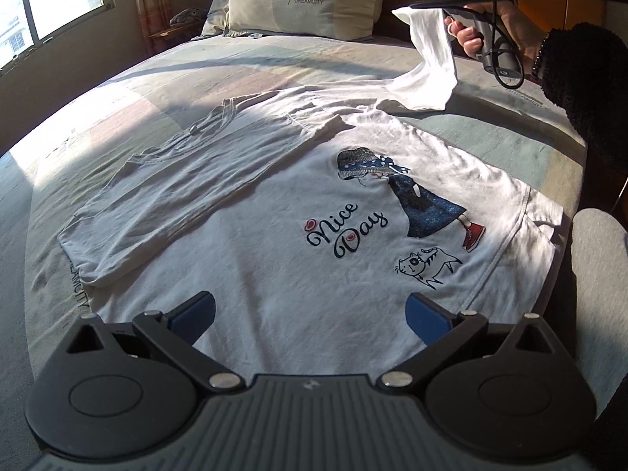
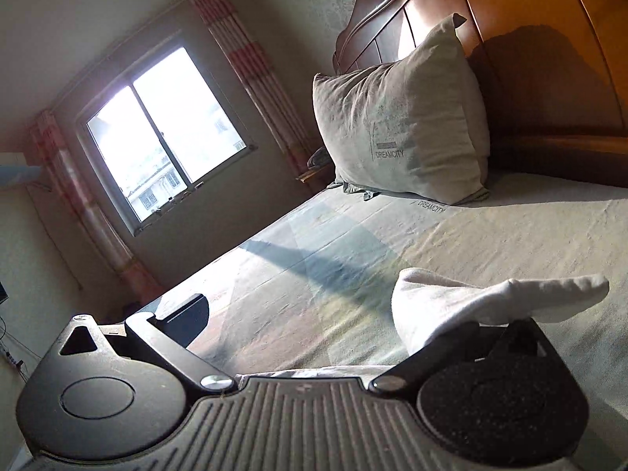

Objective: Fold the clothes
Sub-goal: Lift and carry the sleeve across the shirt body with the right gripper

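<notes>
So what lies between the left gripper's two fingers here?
Only the white T-shirt's plain hem area lies between the open left gripper's fingers, seen in the left wrist view.

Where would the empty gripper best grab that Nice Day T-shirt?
Probably the hem of the T-shirt, coming in from beyond that edge with one finger slid underneath. It is a free, slightly rumpled border, whereas the cloth under the open left gripper lies flat.
</notes>
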Motion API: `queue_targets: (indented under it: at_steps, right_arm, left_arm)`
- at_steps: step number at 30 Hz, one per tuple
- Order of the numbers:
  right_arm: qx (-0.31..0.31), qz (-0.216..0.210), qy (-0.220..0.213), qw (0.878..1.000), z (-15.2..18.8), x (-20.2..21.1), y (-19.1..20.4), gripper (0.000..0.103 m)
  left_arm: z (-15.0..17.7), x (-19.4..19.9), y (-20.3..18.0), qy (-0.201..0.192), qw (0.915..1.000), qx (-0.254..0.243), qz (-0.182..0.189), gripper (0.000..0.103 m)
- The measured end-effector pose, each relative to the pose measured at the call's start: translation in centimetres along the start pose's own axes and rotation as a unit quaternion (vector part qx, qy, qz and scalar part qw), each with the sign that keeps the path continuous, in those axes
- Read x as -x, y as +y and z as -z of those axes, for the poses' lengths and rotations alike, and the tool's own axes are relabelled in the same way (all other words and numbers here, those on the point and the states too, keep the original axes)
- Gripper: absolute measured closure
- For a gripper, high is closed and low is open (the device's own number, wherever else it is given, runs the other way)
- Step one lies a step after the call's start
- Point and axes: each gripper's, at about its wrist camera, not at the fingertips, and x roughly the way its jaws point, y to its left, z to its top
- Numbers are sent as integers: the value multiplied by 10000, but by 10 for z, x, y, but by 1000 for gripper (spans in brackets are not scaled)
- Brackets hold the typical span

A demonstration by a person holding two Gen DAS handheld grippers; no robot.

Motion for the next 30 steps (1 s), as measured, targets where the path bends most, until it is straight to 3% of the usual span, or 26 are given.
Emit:
queue_targets:
  at_steps: [10, 18, 30]
  right_arm:
    - [248, -97, 177, 9995, 3, -36, 55, 0]
    - [374, -271, 375, 9982, 27, -73, 95, 0]
    - [612, -989, 701, 9907, 64, -112, 165, 0]
  left_arm:
    - [13, 10, 29, 35, 9999, -87, -77, 1]
    - [27, 22, 49, -29, 9995, 252, -196, 1]
    - [40, 21, 54, 136, 9975, 658, -229, 1]
